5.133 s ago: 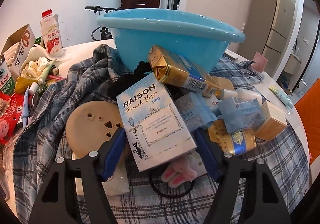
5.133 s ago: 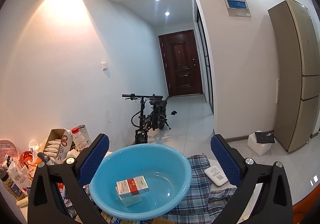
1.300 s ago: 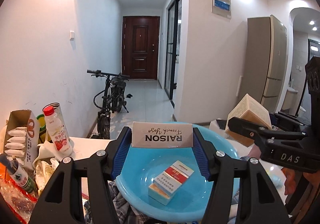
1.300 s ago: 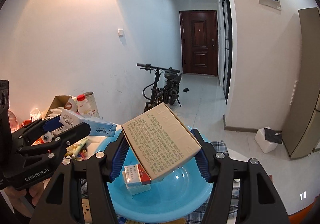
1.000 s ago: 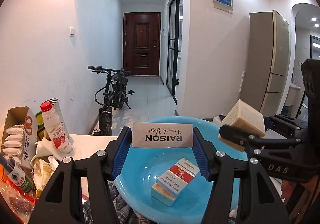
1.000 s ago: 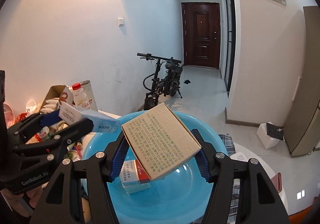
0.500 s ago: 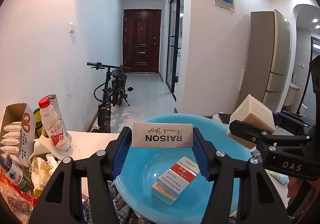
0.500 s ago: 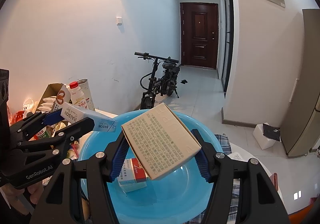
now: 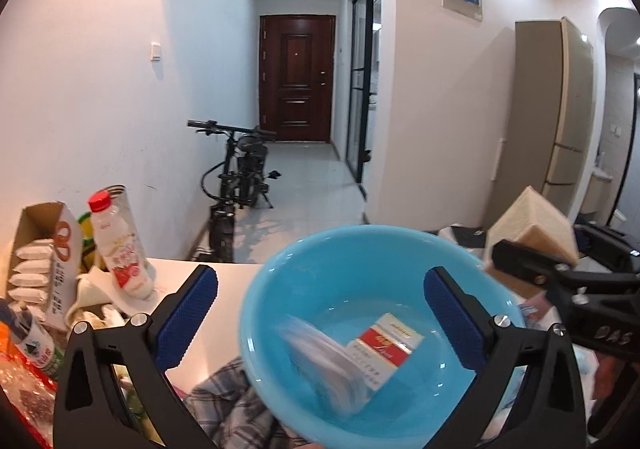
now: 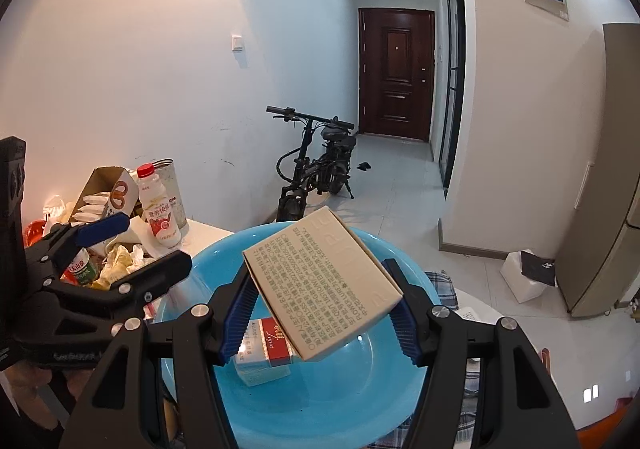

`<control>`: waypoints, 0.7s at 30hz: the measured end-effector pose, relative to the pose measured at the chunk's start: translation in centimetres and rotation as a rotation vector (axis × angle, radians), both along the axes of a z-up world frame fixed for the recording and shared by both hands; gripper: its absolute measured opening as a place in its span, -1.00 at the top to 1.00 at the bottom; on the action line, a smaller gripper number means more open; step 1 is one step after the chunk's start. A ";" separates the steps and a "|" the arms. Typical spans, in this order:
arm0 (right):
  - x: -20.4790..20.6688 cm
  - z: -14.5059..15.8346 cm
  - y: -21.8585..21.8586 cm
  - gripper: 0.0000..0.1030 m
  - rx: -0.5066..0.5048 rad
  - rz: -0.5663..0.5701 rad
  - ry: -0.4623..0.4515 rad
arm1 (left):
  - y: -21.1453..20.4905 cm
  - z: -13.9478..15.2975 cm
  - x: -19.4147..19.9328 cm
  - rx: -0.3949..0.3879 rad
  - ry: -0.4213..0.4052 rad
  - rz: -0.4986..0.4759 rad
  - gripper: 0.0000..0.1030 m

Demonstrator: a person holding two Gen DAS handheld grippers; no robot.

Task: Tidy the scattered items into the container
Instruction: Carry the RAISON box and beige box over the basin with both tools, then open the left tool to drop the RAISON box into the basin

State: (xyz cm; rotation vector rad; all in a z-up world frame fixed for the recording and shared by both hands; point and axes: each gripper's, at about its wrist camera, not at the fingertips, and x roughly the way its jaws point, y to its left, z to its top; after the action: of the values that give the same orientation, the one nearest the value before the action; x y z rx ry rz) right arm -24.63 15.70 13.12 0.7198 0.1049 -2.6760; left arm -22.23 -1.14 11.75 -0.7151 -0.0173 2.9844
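My left gripper (image 9: 320, 281) hangs over the light blue basin (image 9: 272, 289), its jaws opening with nothing between them. Below it a pale blue box (image 9: 324, 365), blurred, is dropping into the basin beside a red and white pack (image 9: 384, 345). My right gripper (image 10: 320, 289) is shut on a beige box (image 10: 324, 281), tilted, held above the basin (image 10: 340, 401) and the red and white pack (image 10: 272, 341). The beige box (image 9: 532, 225) also shows at the right of the left wrist view. The left gripper (image 10: 132, 249) appears at the left of the right wrist view.
A milk bottle (image 9: 120, 245), a carton of white packets (image 9: 40, 261) and wrappers crowd the white table (image 9: 216, 289) at the left. A plaid cloth (image 9: 228, 401) lies under the basin. A bicycle (image 9: 240, 185) stands on the floor beyond, a tall fridge (image 9: 560, 109) at right.
The left jaws have sprung apart and let go of the pale blue box, which now falls into the basin. The right gripper with the beige box has kept still.
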 end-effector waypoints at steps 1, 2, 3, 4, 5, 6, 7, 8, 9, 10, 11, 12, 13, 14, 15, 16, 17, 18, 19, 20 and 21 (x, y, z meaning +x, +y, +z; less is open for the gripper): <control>0.0 0.0 0.1 -0.23 -0.008 0.005 -0.002 | -0.1 0.0 0.0 -0.007 -0.001 0.004 -0.99; 0.0 0.0 0.2 -0.23 -0.008 0.003 0.000 | -0.1 0.1 0.0 -0.010 0.000 0.007 -0.99; 0.0 0.0 0.2 -0.23 -0.005 0.000 0.002 | -0.2 0.1 0.0 -0.008 -0.001 0.008 -0.99; 0.0 0.0 0.1 -0.23 -0.003 0.001 0.001 | -0.3 0.2 0.0 -0.004 -0.002 0.006 -0.99; 0.0 -0.1 0.1 -0.23 -0.005 0.004 0.000 | -0.3 0.2 0.0 0.001 -0.003 0.004 -0.99; 0.0 -0.1 0.0 -0.23 -0.004 0.005 -0.001 | -0.4 0.2 0.0 0.005 -0.004 0.003 -0.99; 0.0 -0.1 0.0 -0.23 -0.002 0.005 -0.002 | -0.5 0.2 0.0 0.007 -0.004 0.001 -0.99; 0.0 -0.1 -0.1 -0.23 0.000 0.006 -0.002 | -0.5 0.2 0.1 0.008 -0.005 0.001 -0.99; 0.0 -0.1 -0.2 -0.23 0.001 0.008 -0.003 | -0.6 0.2 0.1 0.007 -0.005 0.003 -0.99; 0.0 -0.1 -0.2 -0.23 0.002 0.009 -0.003 | -0.6 0.2 0.1 0.006 -0.005 0.004 -0.99; 0.0 -0.1 -0.2 -0.23 0.004 0.010 -0.003 | -0.6 0.2 0.1 0.007 -0.005 0.004 -0.99; 0.0 -0.1 -0.2 -0.23 0.005 0.011 -0.004 | -0.7 0.3 0.1 0.008 -0.006 0.004 -0.99; 0.0 -0.1 -0.2 -0.23 0.006 0.012 -0.004 | -0.6 0.3 0.2 0.009 -0.007 0.004 -0.99; 0.0 -0.1 -0.2 -0.23 0.007 0.012 -0.004 | -0.6 0.3 0.2 0.009 -0.007 0.004 -0.99; 0.0 -0.1 -0.2 -0.23 0.007 0.012 -0.004 | -0.6 0.3 0.2 0.008 -0.007 0.005 -0.99; 0.0 -0.1 -0.2 -0.23 0.007 0.013 -0.005 | -0.7 0.3 0.2 0.008 -0.007 0.007 -0.99; 0.0 -0.1 -0.2 -0.23 0.007 0.014 -0.005 | -0.7 0.3 0.3 0.007 -0.007 0.008 -0.99; 0.1 -0.2 -0.2 -0.23 0.008 0.014 -0.004 | -0.8 0.3 0.3 0.008 -0.006 0.009 -0.99; 0.1 -0.2 -0.2 -0.23 0.008 0.015 -0.004 | -0.8 0.3 0.3 0.008 -0.007 0.009 -0.99; 0.0 -0.2 -0.2 -0.23 0.007 0.015 -0.005 | -0.9 0.3 0.2 0.010 -0.007 0.010 -0.99; 0.1 -0.2 -0.3 -0.23 0.008 0.016 -0.004 | -0.9 0.3 0.2 0.011 -0.007 0.010 -0.99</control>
State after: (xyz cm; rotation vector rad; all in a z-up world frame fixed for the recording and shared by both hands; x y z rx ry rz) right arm -24.56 15.44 12.92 0.7243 0.1202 -2.6604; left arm -21.98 -2.06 12.07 -0.7263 -0.0380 2.9886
